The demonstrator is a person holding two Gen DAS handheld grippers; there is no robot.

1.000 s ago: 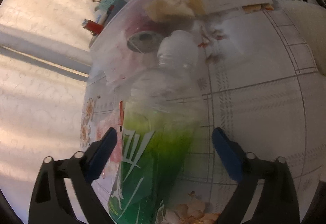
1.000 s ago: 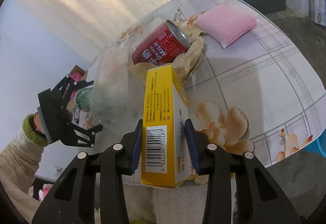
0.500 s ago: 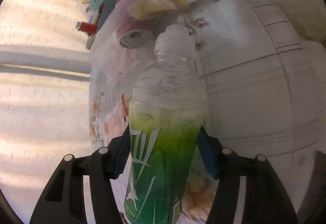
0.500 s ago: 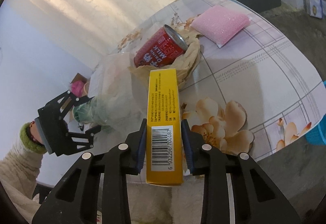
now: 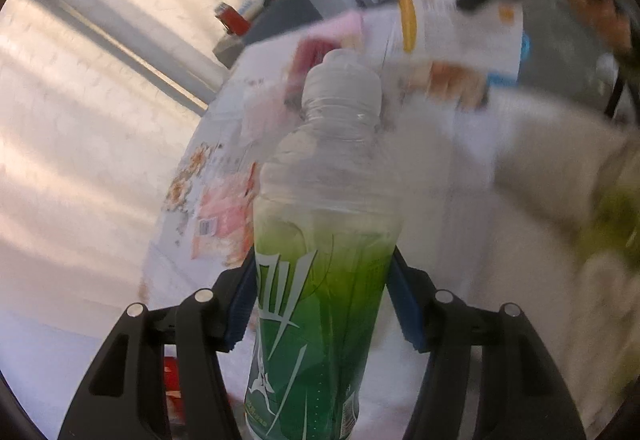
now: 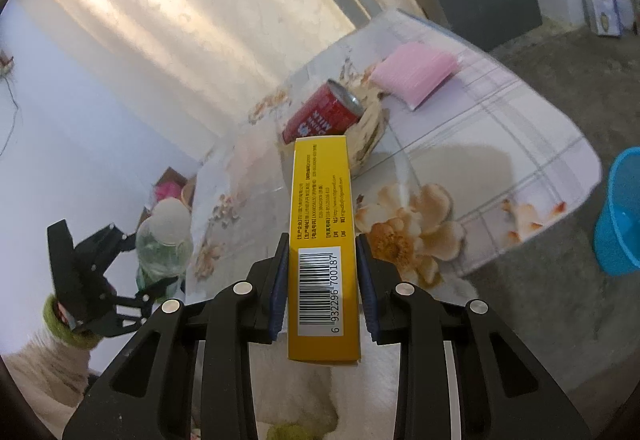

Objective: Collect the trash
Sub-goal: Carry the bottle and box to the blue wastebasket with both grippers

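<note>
L gripper (image 5: 322,310) is clamped on the clear plastic bottle with green label (image 5: 320,280); blue pads press both sides of the labelled lower body. Bottle's long axis runs straight out along the fingers, cap end pointing away from the cam. In the R wrist view the bottle sits off the table's left edge, held in the air, cap end toward the cam.

R gripper (image 6: 322,276) is squeezed on the narrow yellow cardboard box w/ barcode (image 6: 322,236), pads on its two side faces near the barcode end. Box long axis also lies along the fingers, far end aimed at the table w/ floral plaid cloth (image 6: 500,143), held above its near edge.

On the table: red metal drink can (image 6: 320,115) lying on its side on crumpled brown paper (image 6: 370,127), open end toward the pink rectangular sponge (image 6: 416,69) just beside it. Blue plastic bin (image 6: 620,211) stands on the floor at the right.
</note>
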